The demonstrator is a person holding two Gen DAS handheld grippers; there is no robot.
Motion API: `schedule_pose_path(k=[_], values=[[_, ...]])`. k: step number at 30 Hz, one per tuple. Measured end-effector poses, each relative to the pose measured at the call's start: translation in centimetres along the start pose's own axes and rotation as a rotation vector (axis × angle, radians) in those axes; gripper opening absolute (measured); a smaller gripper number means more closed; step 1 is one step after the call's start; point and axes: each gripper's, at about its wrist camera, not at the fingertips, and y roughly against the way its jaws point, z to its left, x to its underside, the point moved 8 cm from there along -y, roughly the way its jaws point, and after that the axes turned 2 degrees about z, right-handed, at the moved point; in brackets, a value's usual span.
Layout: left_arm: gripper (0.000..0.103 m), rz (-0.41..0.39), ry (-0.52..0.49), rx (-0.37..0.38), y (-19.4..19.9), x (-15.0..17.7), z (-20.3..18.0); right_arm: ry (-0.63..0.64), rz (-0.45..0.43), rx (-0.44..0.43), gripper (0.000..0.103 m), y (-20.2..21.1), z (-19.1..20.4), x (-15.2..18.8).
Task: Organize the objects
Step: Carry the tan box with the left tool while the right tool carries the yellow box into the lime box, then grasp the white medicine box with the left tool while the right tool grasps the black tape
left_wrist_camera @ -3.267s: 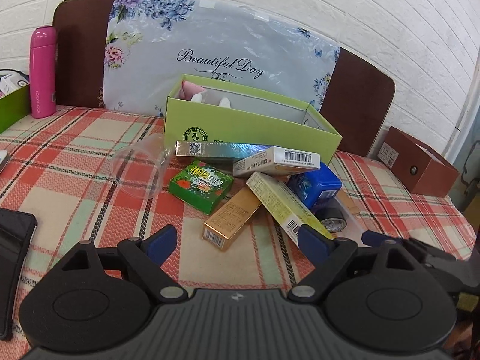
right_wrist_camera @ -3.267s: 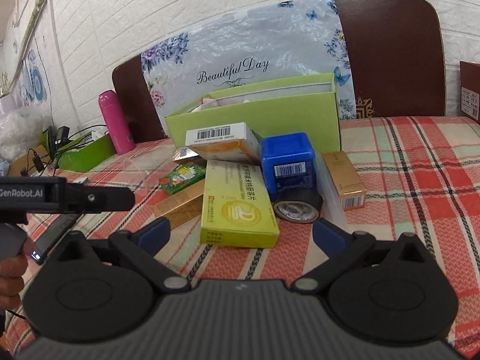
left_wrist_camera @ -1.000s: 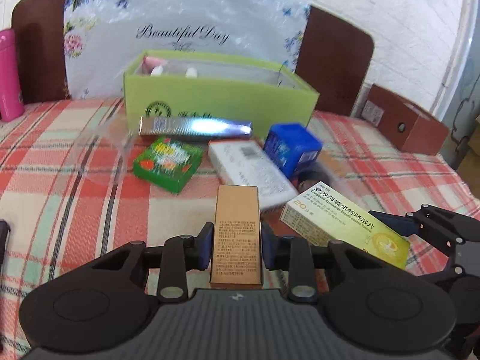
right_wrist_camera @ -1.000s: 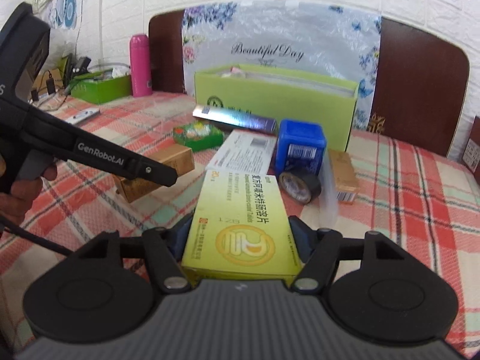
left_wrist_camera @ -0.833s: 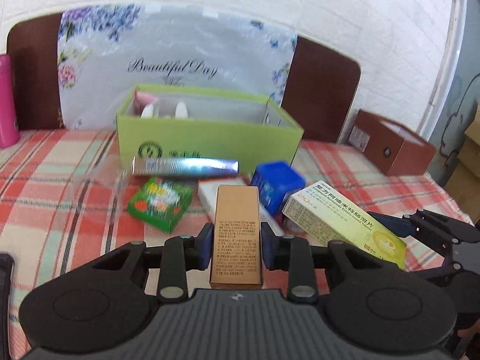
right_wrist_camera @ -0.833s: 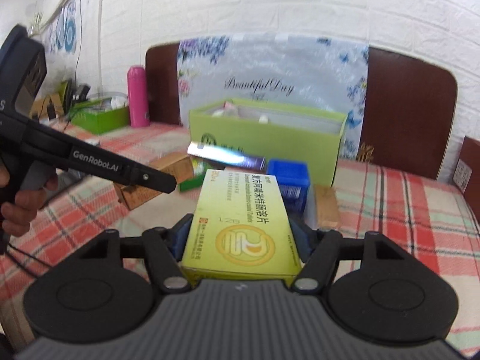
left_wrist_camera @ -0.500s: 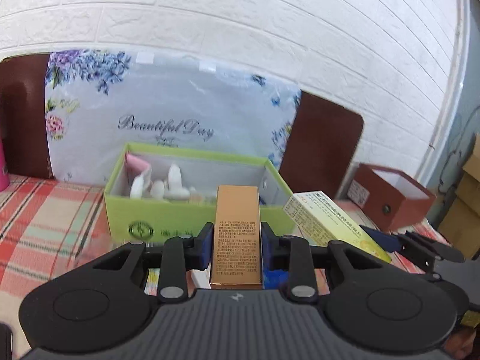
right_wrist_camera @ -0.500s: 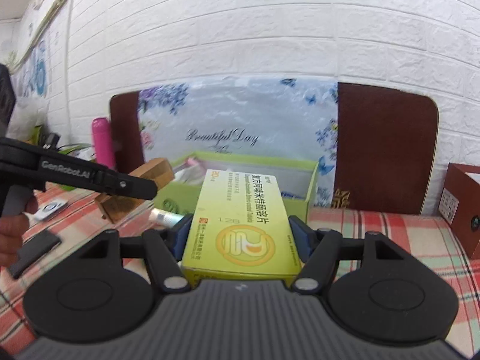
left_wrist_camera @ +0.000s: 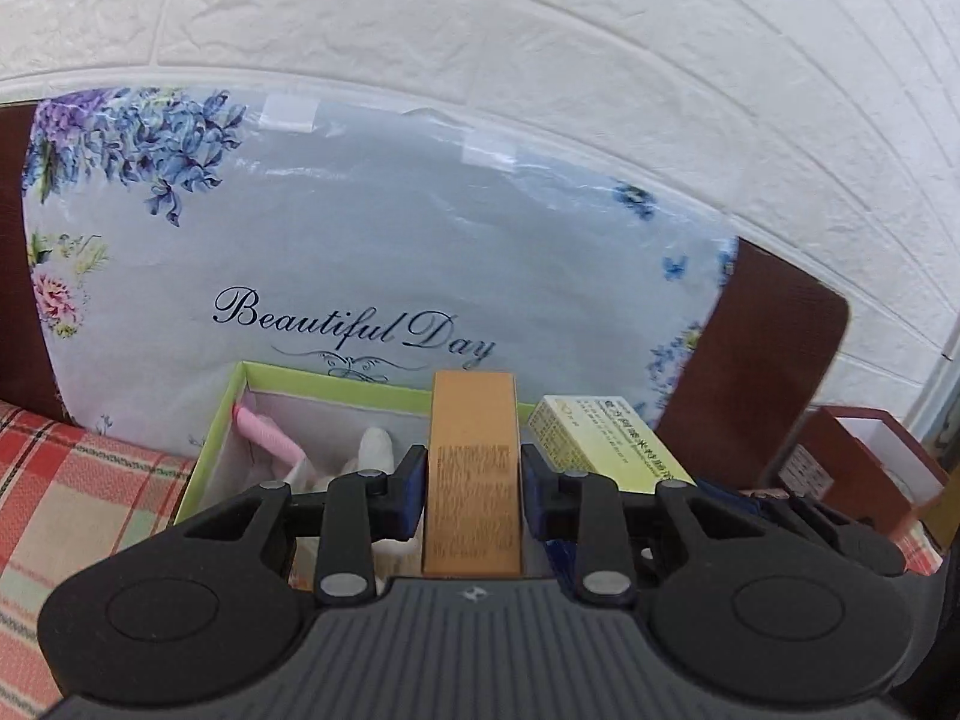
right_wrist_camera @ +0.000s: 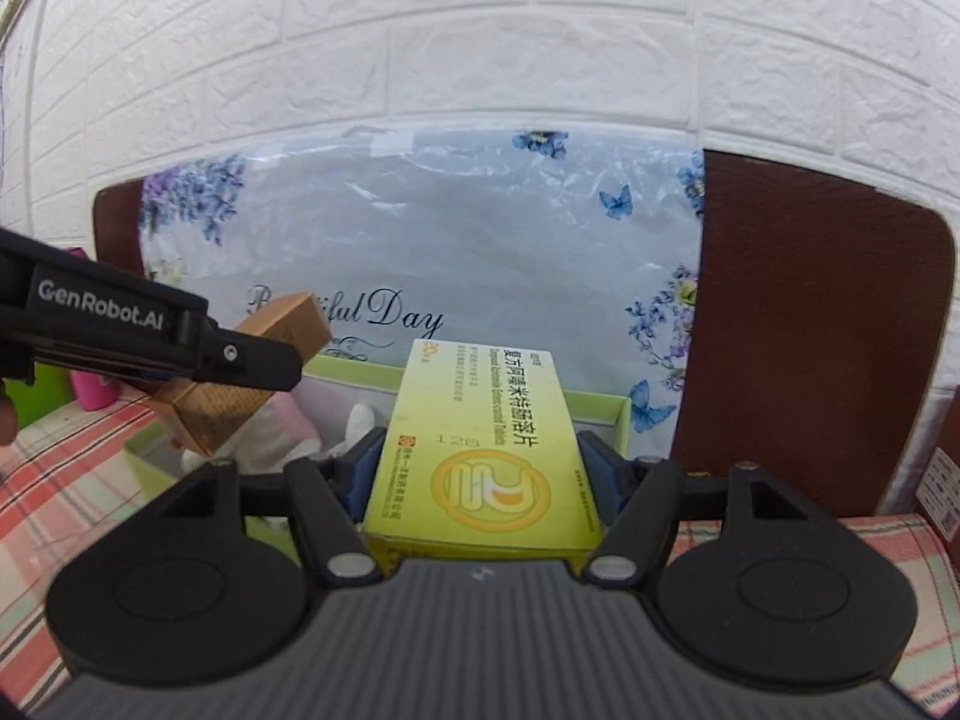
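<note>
My left gripper [left_wrist_camera: 472,489] is shut on a gold-brown carton [left_wrist_camera: 472,468] and holds it in the air above the open green box [left_wrist_camera: 231,414]. My right gripper [right_wrist_camera: 480,468] is shut on a yellow-green medicine box [right_wrist_camera: 483,450], also held over the green box [right_wrist_camera: 600,405]. In the right wrist view the left gripper [right_wrist_camera: 180,354] shows at the left with the gold carton [right_wrist_camera: 240,390]. In the left wrist view the yellow medicine box [left_wrist_camera: 606,444] shows just right of the gold carton. The green box holds a pink item [left_wrist_camera: 270,441] and white items [left_wrist_camera: 375,447].
A floral "Beautiful Day" board [left_wrist_camera: 360,252] leans on the white brick wall behind the green box. A brown box [left_wrist_camera: 858,468] stands at the right. A pink bottle [right_wrist_camera: 90,390] stands at the left. The cloth [left_wrist_camera: 72,480] is red plaid.
Both grippers have risen and moved forward with their boxes, from near the table to above the green box. The loose items on the cloth have dropped out of view.
</note>
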Motion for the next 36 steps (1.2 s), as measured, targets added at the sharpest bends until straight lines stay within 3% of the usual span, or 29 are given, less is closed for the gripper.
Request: schedule_pose_path(k=[2, 3, 4, 7, 10, 13, 20, 29, 36], values=[[0.052, -0.001, -0.004, -0.018, -1.5, 0.1, 0.6, 0.009, 0.022, 0.01, 0.068, -2.1, 0.0, 0.3], [0.074, 0.015, 0.002, -0.041, -2.2, 0.4, 1.1, 0.02, 0.042, 0.014, 0.072, -3.3, 0.1, 0.7], [0.079, 0.025, 0.005, -0.057, -2.6, 0.7, 1.5, 0.03, 0.064, 0.035, 0.079, -4.1, 0.1, 1.2], [0.079, 0.039, -0.006, -0.048, -2.2, 1.8, 2.1, 0.066, 0.09, 0.063, 0.084, -4.5, -0.1, 2.3], [0.079, 0.039, 0.014, -0.057, -0.6, 2.2, 2.4, 0.052, 0.015, 0.045, 0.098, -2.1, -0.4, 1.9], [0.081, 0.057, 0.03, -0.093, 1.5, 2.5, 2.1, 0.003, -0.06, 0.046, 0.103, 1.1, -1.1, 0.8], [0.084, 0.044, -0.008, -0.153, 6.9, 4.9, -0.2, -0.173, -0.112, -0.054, 0.103, 8.7, -2.1, 1.6], [0.084, 0.143, 0.017, -0.156, 9.5, 11.4, -0.4, -0.223, -0.086, 0.012, 0.103, 14.8, -2.8, 7.1], [0.084, 0.195, 0.04, -0.149, 10.5, 15.5, 0.0, -0.236, -0.03, 0.062, 0.103, 16.8, -3.5, 11.0]])
